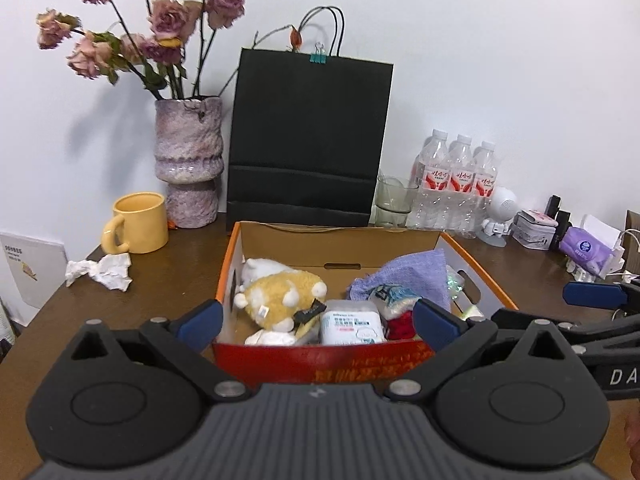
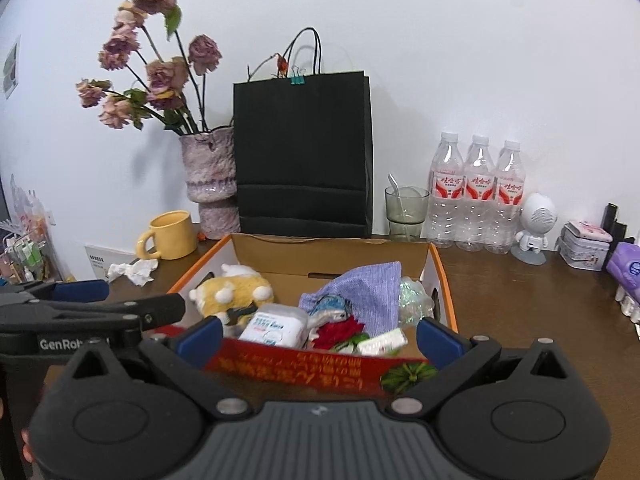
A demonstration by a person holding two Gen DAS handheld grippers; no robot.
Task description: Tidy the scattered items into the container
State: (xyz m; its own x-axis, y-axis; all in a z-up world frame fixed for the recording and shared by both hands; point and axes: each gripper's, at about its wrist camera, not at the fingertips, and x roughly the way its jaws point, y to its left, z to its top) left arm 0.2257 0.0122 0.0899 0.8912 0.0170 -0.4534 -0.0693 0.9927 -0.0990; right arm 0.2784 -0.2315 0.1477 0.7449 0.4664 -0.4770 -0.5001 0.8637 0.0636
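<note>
A brown wooden table (image 1: 132,320) holds an open cardboard box (image 1: 476,276) with orange rims and a red front wall, standing in the middle, in front of a tall black paper bag (image 1: 308,136).

The left gripper (image 1: 318,322) sits low at the box's near wall, its two blue-padded fingers (image 1: 200,322) spread wide and holding nothing. The red front wall lies between the fingers, and the box's contents show just beyond the tips. The right gripper (image 2: 320,334) is in a matching pose — fingers (image 2: 438,338) wide apart, empty, framing the same front wall, just to the right of the other tool.

Inside the box: a yellow plush toy (image 1: 280,300) at the left, a white wipes pack (image 1: 352,324) at the near middle, a purple cloth (image 1: 412,276) at the right, and something red (image 2: 340,330) near the front.

On the table outside the box, to its left, a crumpled white tissue (image 1: 102,272) lies near a yellow mug (image 1: 138,224) — well apart from both grippers' fingers. Behind stand a purple vase (image 1: 188,160) of dried roses, a glass (image 1: 394,200), three water bottles (image 1: 460,184) and a small white robot figurine (image 2: 534,224).
</note>
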